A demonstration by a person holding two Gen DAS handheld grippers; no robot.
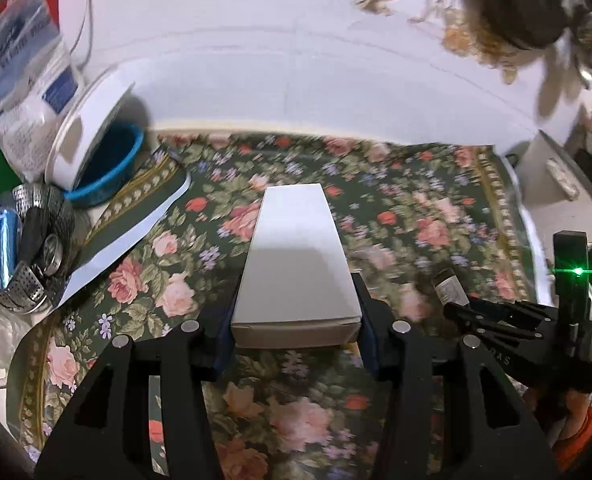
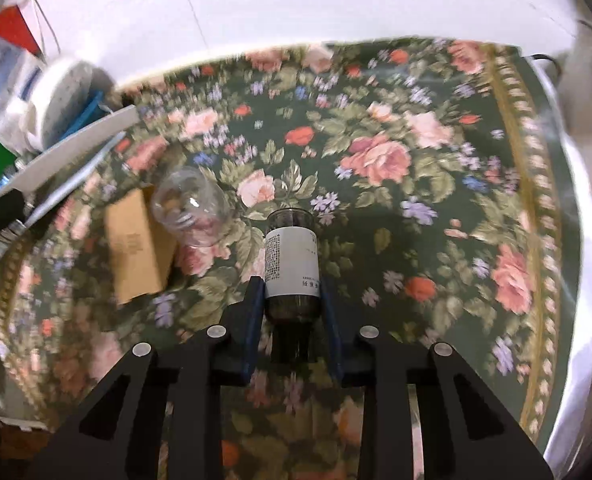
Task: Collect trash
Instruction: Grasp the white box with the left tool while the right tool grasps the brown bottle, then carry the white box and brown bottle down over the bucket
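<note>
Left wrist view first: the left gripper (image 1: 296,316) is holding a plain white box (image 1: 296,260), jaws clamped on its near end from both sides, the box sticking straight out ahead of them and riding above the floral cloth (image 1: 395,200) that is covering the worktop. Off to the left of the jaws a white tub (image 1: 88,136) is leaning over a blue bowl (image 1: 112,172), with a perforated metal basket (image 1: 28,248) nearer in. To the right of the jaws the right gripper (image 1: 455,308) is poking into frame, with a small dark bottle at its tip, though it's blurry there. Right wrist view: the right gripper is sitting around a dark bottle (image 2: 292,264) with a white label, which is lying on the cloth pointing away, and the blue pads (image 2: 252,320) are pressing on its lower body from both sides. Ahead and to the left of those jaws a clear plastic cup (image 2: 192,212) is lying on its side, just beside a brown cardboard box (image 2: 136,244), both still sitting on the cloth.
</note>
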